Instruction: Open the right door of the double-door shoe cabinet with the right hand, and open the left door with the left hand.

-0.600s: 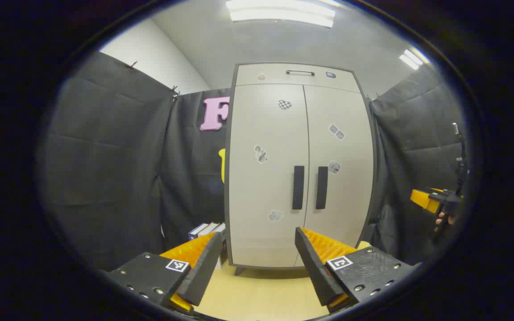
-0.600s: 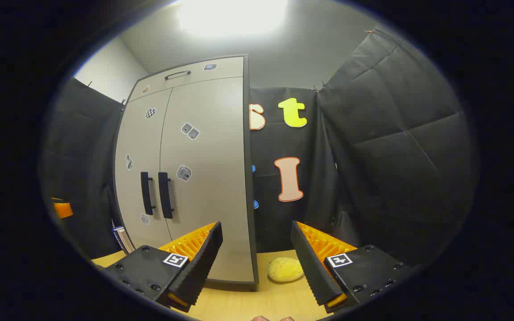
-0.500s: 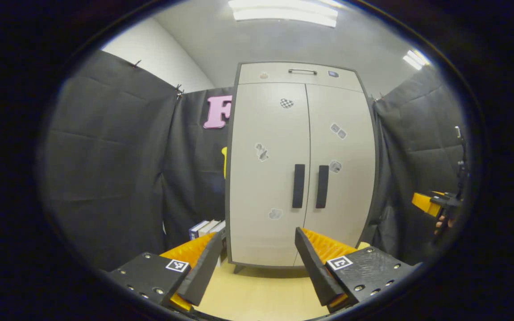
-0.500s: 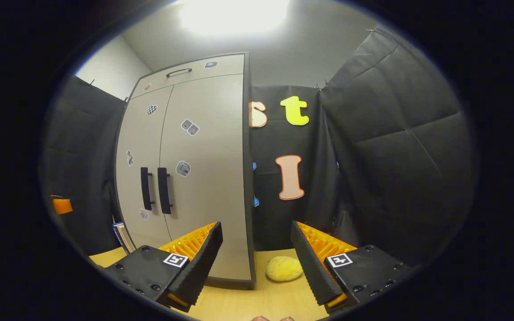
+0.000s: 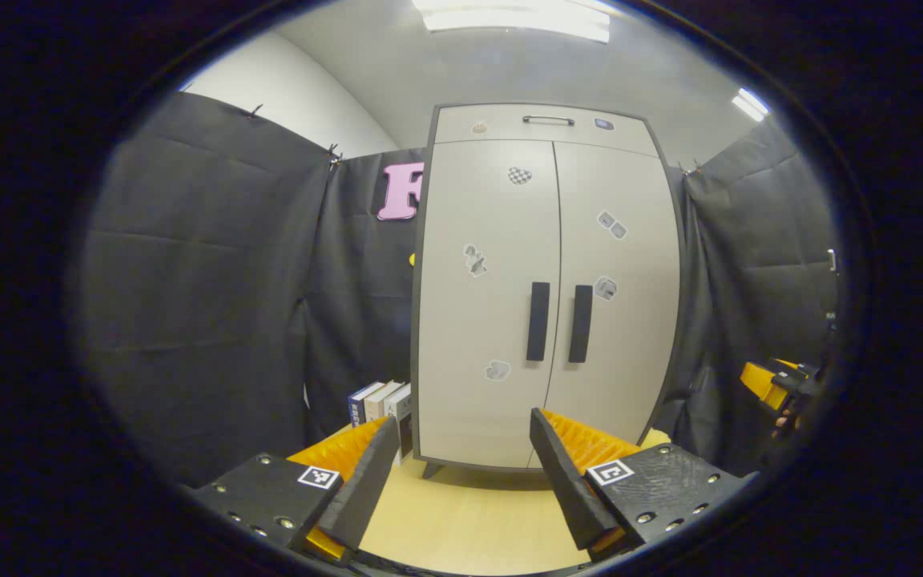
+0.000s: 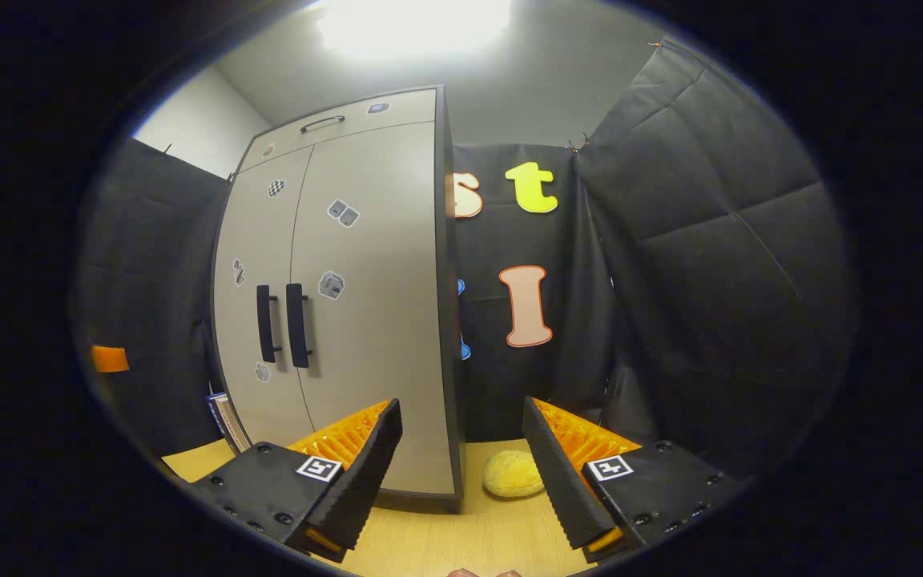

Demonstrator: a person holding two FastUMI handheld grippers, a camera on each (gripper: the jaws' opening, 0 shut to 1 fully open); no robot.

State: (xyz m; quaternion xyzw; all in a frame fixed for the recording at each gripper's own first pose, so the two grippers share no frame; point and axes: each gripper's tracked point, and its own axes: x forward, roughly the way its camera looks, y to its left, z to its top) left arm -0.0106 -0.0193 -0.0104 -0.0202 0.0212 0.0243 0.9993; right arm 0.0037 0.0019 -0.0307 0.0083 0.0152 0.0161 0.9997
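Shoe cabinet [image 5: 546, 288] stands upright on the wooden surface [image 5: 469, 521], at about 12 o'clock in the left gripper view and over toward 10 o'clock in the right gripper view. Both doors are shut, meeting at a thin centre seam. The left door [image 5: 485, 320] and right door [image 5: 618, 336] each carry a dark vertical bar handle beside that seam: the left handle [image 5: 538, 320] and the right handle [image 5: 580, 323] sit close together, just apart.

The left claw [image 5: 461, 473] is spread wide and empty, well short of the cabinet. The right claw [image 6: 461, 473] is likewise spread wide and holds nothing, aimed past the cabinet's right edge toward a yellow sponge [image 6: 513, 474] on the surface.

The doors look like stiff, light panels that should swing on outer hinges. Each handle is rigid and smooth, so a claw should close across the bar's mid-length and pull straight out. The neighbouring handle leaves little room, which could lead to a snag.
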